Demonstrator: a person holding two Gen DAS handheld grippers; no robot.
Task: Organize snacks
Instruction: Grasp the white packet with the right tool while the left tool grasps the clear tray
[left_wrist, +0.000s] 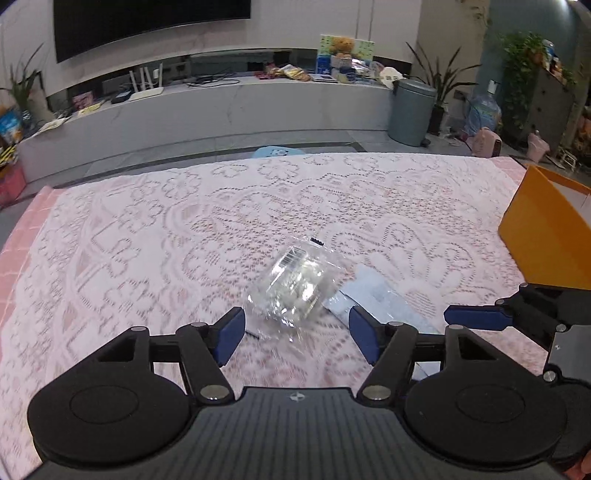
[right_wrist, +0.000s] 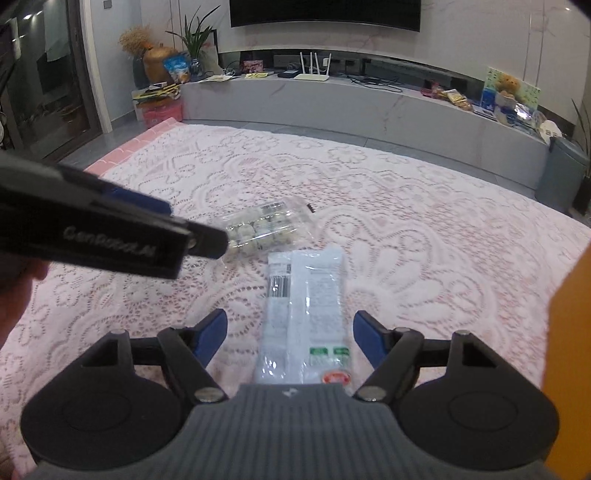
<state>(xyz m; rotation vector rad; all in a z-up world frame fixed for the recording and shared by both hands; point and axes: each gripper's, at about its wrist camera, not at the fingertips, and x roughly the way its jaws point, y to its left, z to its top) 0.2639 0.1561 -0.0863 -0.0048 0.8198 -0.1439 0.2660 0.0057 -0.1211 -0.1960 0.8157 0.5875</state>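
We've got both grippers spread and empty: the left gripper has the clear pack dead ahead, just past its fingertips, while the right gripper straddles the near end of the white pack, whose long axis runs near-to-far along the fingers, pads not touching it. Each hand is nearest its own pack. Both lie side by side on the lace cloth, orange box at right, TV bench far behind.

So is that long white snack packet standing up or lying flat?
Lying flat. The white packet rests lengthwise on the lace tablecloth, printed back facing up, between the right gripper's open fingers, which are not touching it.
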